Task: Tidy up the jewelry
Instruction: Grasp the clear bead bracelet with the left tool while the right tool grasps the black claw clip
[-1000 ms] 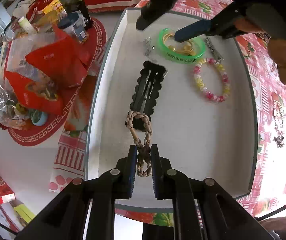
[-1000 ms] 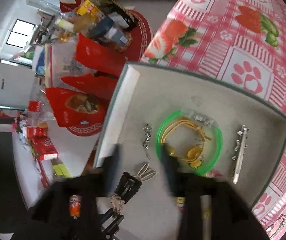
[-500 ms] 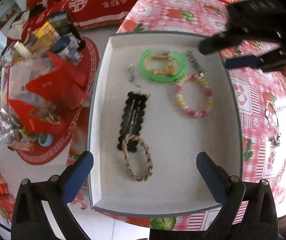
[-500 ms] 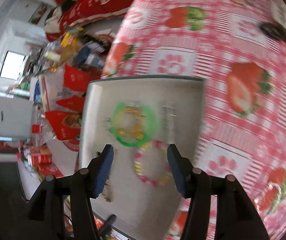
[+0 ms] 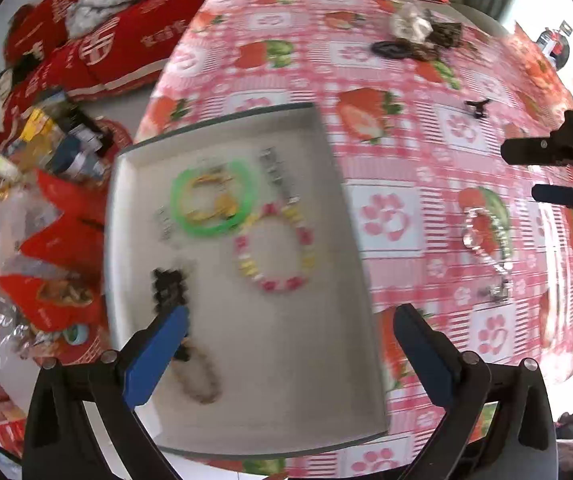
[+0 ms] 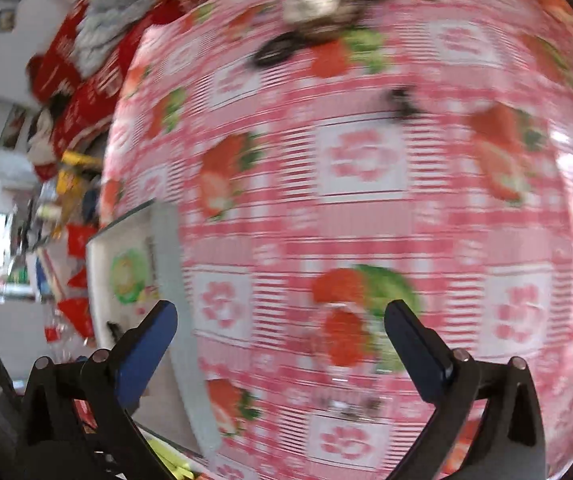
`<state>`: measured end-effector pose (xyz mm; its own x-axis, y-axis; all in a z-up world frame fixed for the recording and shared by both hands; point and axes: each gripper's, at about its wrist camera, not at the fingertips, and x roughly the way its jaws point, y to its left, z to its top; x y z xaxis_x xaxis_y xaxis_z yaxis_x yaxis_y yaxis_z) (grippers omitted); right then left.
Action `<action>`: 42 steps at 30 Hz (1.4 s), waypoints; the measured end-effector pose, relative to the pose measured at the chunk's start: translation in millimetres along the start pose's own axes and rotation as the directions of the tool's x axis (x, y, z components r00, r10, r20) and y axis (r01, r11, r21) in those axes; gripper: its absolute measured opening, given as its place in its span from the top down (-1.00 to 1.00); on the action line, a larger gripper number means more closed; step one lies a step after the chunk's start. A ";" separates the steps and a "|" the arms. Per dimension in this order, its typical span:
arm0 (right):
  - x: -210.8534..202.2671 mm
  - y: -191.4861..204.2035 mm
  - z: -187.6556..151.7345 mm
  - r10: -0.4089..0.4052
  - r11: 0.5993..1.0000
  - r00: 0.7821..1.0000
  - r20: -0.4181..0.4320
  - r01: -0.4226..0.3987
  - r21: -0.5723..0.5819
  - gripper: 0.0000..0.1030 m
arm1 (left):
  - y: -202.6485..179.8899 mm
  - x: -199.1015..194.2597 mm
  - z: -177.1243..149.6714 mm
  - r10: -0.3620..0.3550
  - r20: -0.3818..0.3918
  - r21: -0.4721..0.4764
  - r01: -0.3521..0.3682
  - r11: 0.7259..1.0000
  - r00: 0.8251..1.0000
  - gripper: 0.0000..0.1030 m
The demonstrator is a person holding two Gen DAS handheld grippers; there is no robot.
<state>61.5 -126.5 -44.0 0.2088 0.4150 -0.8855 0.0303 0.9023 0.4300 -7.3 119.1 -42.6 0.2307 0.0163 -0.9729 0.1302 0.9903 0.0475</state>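
White Chinese characters stand on the red cloth [image 5: 126, 40] at far left, too blurred to read.

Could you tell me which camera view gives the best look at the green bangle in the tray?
The left wrist view: the green bangle shows whole inside the tray. The right wrist view catches only a small blur.

L hand-held gripper [image 5: 286, 344] released braided bracelet [image 5: 200, 378]; R opening, left tray [image 5: 326, 360].
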 end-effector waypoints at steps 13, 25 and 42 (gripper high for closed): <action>-21.6 -91.9 -0.2 -0.085 0.984 0.996 -0.014 0.087 0.159 -0.99 | -83.5 6.8 20.9 -0.058 -0.064 0.076 0.063 0.995 0.996 -1.00; -24.4 -120.7 8.3 -0.100 0.985 0.995 -0.028 0.103 0.140 -0.99 | -125.6 38.7 30.1 -0.084 -0.162 -0.011 0.084 0.996 0.983 -1.00; -15.7 -110.5 55.0 -0.135 0.991 0.991 -0.025 0.134 -0.027 -0.99 | -143.0 78.3 31.0 -0.104 -0.249 -0.086 0.085 0.993 0.963 -1.00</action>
<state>108.6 -239.2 -67.9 0.1786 0.2926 -0.9394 0.0317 0.9526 0.3027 22.1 -25.5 -118.6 -0.0310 -0.0526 -0.9981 0.0662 0.9963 -0.0546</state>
